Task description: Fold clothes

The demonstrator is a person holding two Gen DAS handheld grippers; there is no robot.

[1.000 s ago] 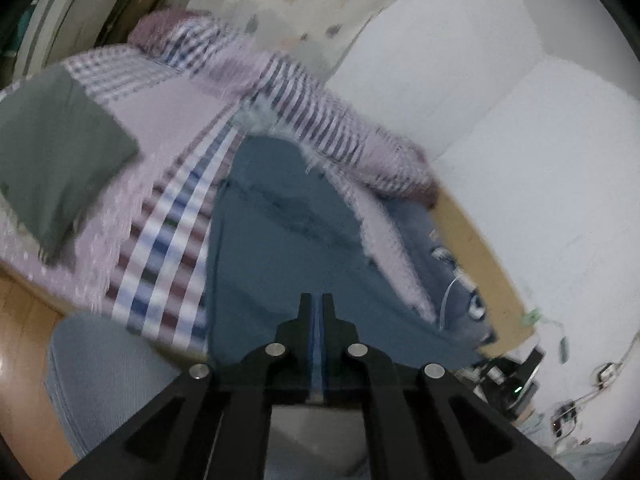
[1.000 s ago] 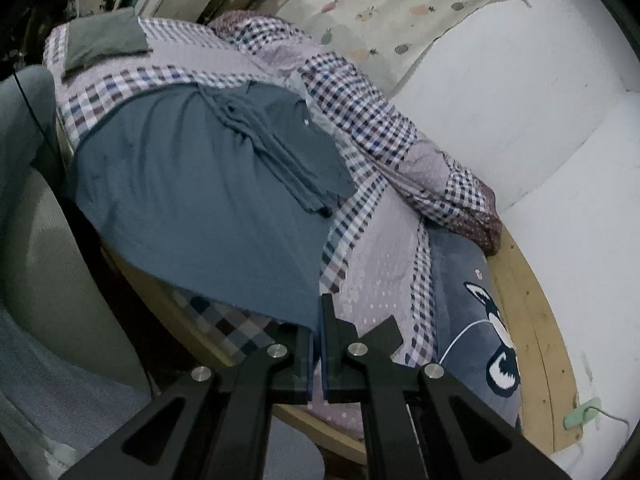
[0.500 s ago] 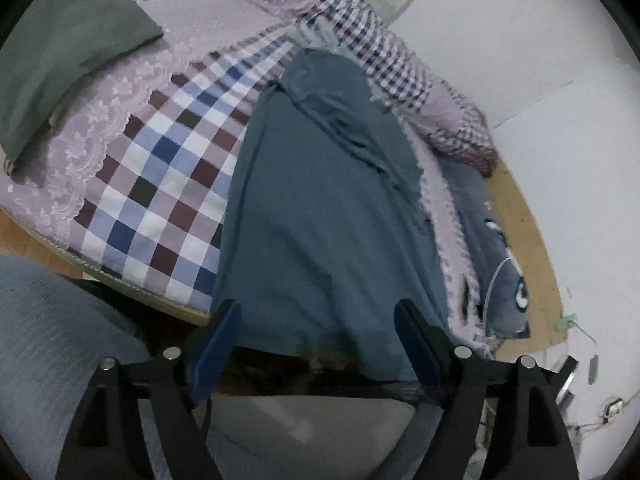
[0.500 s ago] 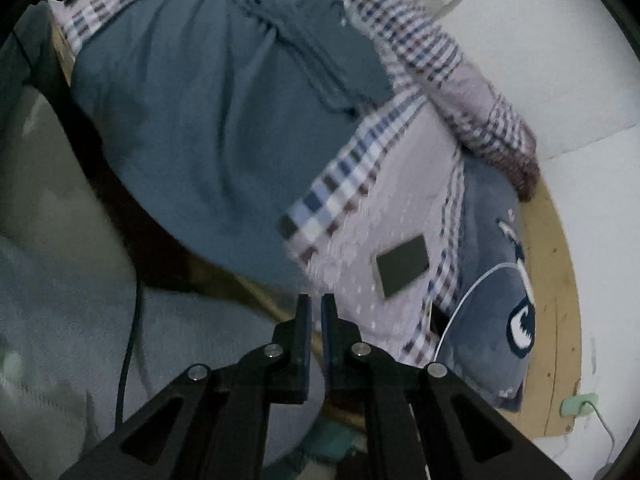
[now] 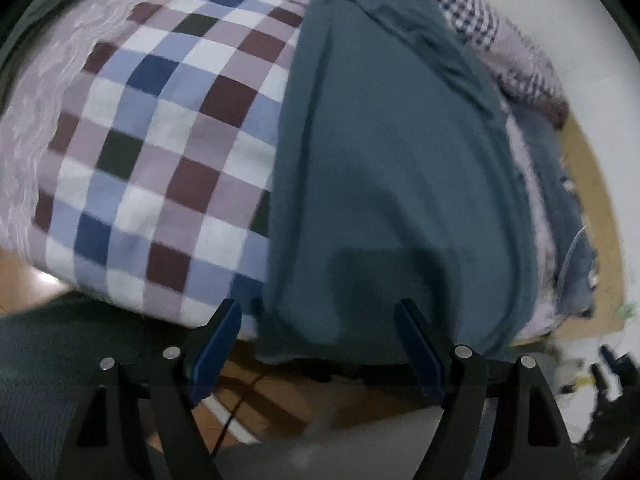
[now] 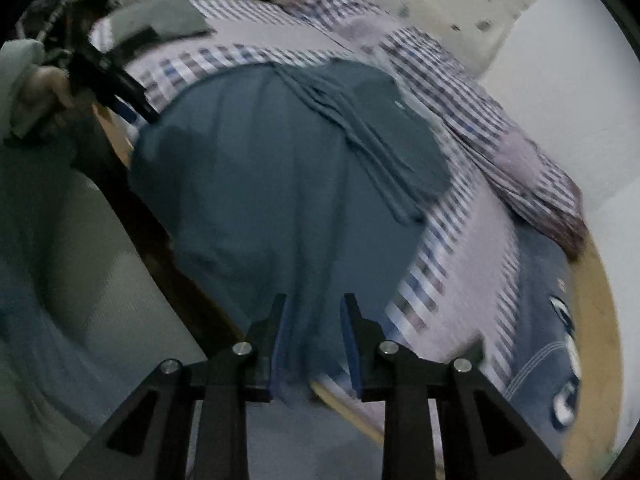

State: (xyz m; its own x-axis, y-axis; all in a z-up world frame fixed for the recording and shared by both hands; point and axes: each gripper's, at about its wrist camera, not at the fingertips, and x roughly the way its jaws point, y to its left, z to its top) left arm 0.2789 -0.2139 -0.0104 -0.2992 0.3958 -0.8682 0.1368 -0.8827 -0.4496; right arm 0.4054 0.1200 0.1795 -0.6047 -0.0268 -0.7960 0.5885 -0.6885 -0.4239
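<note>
Right wrist view: right gripper [image 6: 313, 300] part open, hem of teal shirt [image 6: 280, 184] between its fingers, unclamped, likely for a hem fold. Left gripper [image 5: 318, 308] wide open, empty. Shirt lies spread on checked bedspread [image 5: 160, 140].

Right gripper [image 6: 314, 312] jaws parted, teal garment [image 6: 280, 200] hem hanging between them at bed [image 6: 460, 264] near edge; left gripper [image 6: 120, 92] at garment's far-left corner.
</note>
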